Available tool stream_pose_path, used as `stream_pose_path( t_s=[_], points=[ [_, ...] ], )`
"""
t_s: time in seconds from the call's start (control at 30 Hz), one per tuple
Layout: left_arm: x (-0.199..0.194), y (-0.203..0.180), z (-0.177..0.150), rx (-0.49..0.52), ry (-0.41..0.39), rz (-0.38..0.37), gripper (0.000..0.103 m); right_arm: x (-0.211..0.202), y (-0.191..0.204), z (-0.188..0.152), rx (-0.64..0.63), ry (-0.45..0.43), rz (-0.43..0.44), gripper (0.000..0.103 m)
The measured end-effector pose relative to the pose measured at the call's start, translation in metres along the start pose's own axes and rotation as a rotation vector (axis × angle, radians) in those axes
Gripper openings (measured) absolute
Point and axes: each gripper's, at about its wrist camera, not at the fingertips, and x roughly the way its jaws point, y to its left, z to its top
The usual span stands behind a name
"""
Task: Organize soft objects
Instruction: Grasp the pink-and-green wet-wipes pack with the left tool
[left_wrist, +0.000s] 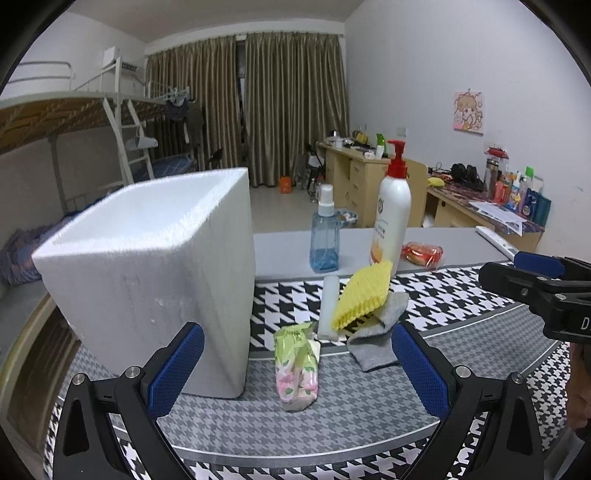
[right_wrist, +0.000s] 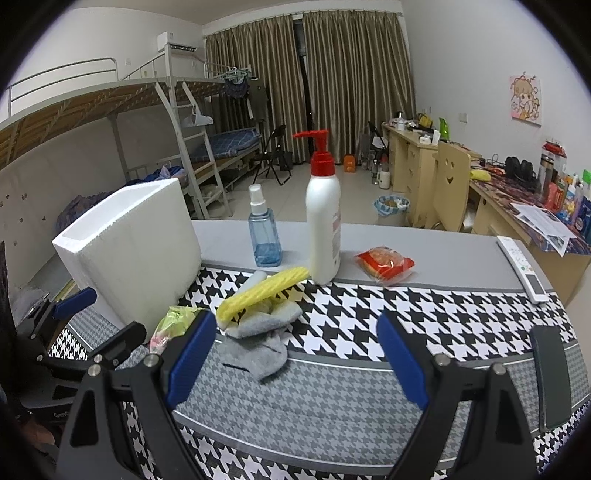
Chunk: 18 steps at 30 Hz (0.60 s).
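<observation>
A white foam box (left_wrist: 155, 266) (right_wrist: 133, 243) stands open-topped on the houndstooth cloth at the left. Beside it lies a green and pink tissue pack (left_wrist: 297, 365) (right_wrist: 170, 325). Behind that, a yellow ribbed sponge (left_wrist: 364, 295) (right_wrist: 262, 291) leans on a grey sock (left_wrist: 380, 332) (right_wrist: 258, 339), with a white foam bar (left_wrist: 328, 306) next to it. My left gripper (left_wrist: 295, 373) is open, its blue pads either side of the tissue pack and short of it. My right gripper (right_wrist: 295, 358) is open over the cloth, just right of the sock, with nothing between its fingers.
A blue spray bottle (left_wrist: 325, 236) (right_wrist: 264, 232), a white pump bottle (left_wrist: 393, 218) (right_wrist: 323, 221) and a red snack packet (left_wrist: 423, 253) (right_wrist: 384, 264) stand behind the pile. A remote (right_wrist: 521, 267) and a dark phone (right_wrist: 552, 376) lie at the right.
</observation>
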Motion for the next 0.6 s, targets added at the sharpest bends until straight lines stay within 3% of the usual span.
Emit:
stream_pose_path(
  t_s=[0.6],
  points=[
    [0.020, -0.003, -0.014, 0.002, 0.075, 0.031, 0.101, 0.023, -0.002, -0.009, -0.007, 0.057, 0.014, 0.091]
  ],
)
